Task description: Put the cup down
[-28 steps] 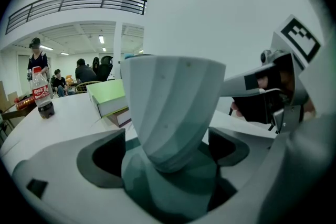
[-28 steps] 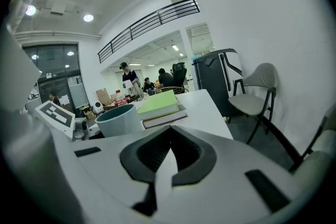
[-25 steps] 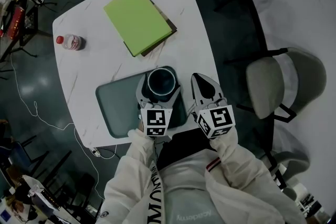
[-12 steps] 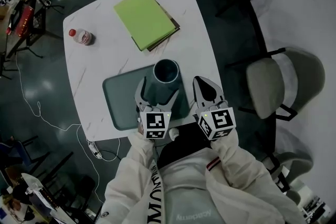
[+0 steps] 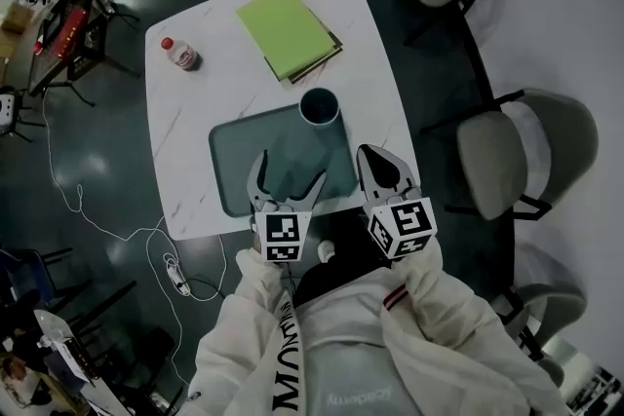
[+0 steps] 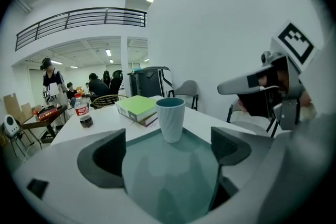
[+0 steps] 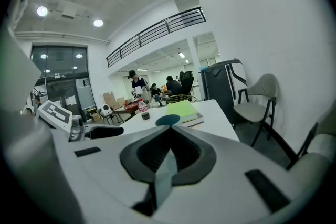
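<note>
A teal ribbed cup [image 5: 320,106] [image 6: 170,118] stands upright at the far right corner of a dark green tray [image 5: 249,156] [image 6: 157,176]. My left gripper [image 5: 289,187] [image 6: 167,150] is open over the tray's near part, well short of the cup, with nothing between its jaws. My right gripper [image 5: 382,172] [image 7: 169,157] hovers beside the table's right edge with its jaws closed together and nothing in them. In the right gripper view only the cup's rim [image 7: 167,119] shows above the jaws.
The white marble table [image 5: 195,102] also carries a lime green book on a darker one [image 5: 287,31] [image 6: 137,107] at the back and a small red-capped bottle [image 5: 179,54] [image 6: 82,112] at the far left. Grey chairs [image 5: 526,146] stand to the right. Cables lie on the floor at left.
The left gripper has let go of the cup and drawn back toward me; the cup now stands alone on the tray. The right gripper has held its place.
</note>
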A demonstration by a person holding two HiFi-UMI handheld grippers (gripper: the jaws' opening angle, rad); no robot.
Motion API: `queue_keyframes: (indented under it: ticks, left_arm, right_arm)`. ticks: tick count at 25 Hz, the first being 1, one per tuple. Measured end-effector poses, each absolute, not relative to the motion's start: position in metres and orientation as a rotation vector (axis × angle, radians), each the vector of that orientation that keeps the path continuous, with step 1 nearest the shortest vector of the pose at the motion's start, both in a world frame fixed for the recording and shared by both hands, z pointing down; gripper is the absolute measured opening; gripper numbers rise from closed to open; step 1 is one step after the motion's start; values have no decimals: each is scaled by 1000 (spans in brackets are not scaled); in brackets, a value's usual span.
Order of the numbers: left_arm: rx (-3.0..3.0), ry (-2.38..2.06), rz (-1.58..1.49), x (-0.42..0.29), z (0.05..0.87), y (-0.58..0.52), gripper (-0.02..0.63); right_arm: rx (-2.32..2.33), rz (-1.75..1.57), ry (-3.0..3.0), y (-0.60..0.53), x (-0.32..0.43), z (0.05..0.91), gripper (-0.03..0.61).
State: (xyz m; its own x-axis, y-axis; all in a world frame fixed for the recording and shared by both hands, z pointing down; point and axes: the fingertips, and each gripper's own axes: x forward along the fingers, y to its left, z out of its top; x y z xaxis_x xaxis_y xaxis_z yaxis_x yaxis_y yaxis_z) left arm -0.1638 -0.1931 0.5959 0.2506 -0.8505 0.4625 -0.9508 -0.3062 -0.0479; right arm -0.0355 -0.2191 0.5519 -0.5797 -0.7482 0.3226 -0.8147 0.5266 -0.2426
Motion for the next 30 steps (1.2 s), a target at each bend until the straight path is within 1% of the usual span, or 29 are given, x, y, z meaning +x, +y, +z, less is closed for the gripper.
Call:
queue_keyframes:
  ticks: [3, 13, 18, 30]
  left_arm:
    - [2269, -1715, 574, -171, 583, -170, 516]
    - [2300, -1808, 496, -176, 528, -94, 461]
    - [2321, -1861, 462, -184, 500, -62, 406]
    - [2394, -1891, 390, -189, 453, 9, 276]
  right_arm:
    - [1317, 540, -2598, -199, -40, 542, 5]
    - [1197, 458, -2694, -118, -67, 496, 5]
    - [1133, 386, -2726, -84, -82, 474, 5]
    - [1040, 330, -2789, -17, -103, 431, 5]
